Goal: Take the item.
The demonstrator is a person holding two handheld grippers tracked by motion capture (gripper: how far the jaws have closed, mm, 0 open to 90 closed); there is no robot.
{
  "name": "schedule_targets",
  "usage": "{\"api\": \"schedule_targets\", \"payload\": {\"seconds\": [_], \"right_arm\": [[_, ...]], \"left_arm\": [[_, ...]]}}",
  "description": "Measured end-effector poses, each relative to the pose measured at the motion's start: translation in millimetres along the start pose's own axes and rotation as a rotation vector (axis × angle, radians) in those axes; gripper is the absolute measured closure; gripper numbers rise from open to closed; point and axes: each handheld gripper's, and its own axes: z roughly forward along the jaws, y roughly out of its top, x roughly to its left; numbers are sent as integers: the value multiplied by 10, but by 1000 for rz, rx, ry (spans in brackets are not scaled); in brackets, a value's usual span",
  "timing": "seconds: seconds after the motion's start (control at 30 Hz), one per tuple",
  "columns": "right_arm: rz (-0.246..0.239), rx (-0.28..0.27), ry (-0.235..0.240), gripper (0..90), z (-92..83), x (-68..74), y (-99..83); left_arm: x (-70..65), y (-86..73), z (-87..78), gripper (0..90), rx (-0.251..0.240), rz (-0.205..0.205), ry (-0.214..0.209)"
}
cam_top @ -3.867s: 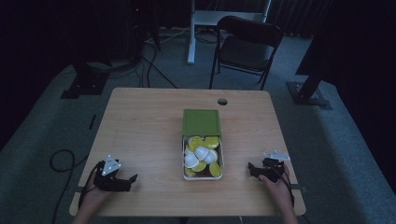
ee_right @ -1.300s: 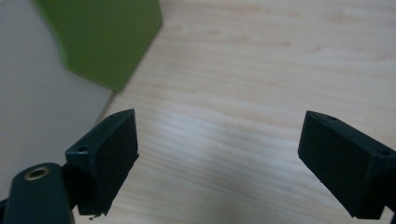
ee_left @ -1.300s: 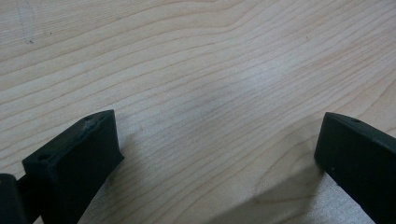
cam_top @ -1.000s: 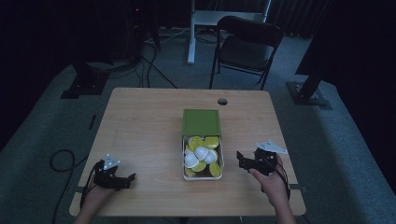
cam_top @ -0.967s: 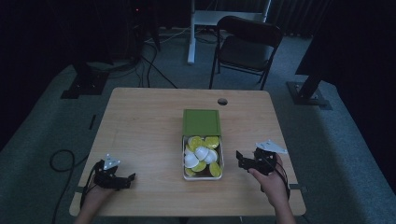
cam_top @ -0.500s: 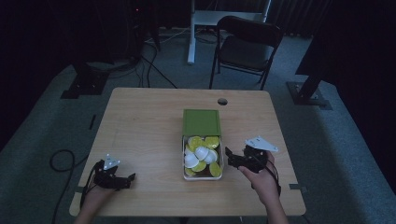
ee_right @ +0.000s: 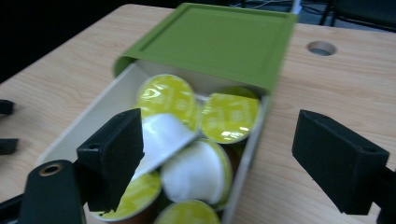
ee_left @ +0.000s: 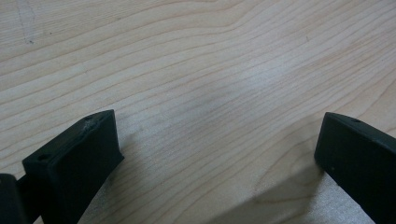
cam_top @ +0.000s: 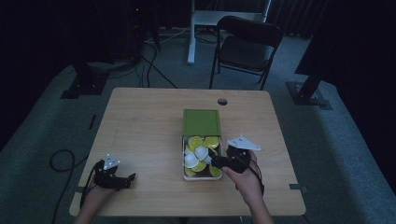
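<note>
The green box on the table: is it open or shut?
Open. The box has its green lid slid back over the far half, and the near half shows yellow-topped and white pods inside.

You have a pale wooden table under you, its grain plain and its finish matt and smooth. The open white box looks like smooth plastic, its green sliding lid matt plastic too. The small coffee capsules inside carry glossy yellow-green foil tops over white plastic cups. Your right gripper has matt black pads, faintly rough.
</note>
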Motion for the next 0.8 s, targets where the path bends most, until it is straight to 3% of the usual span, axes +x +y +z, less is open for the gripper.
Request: {"api": "schedule_targets", "payload": {"seconds": [0.1,0.33,0.5,0.8], "right_arm": [[-11,4,29,163,53,98,-5],[-34,9,32,192,185,292,-28],[12,-13,2,210,283,365,-79],[39,36,-16,293,412,457,-198]], "left_arm": [[0,0,0,0,0,0,0],[0,0,0,0,0,0,0],[0,0,0,0,0,0,0],[1,0,-1,0,1,2,0]]}}
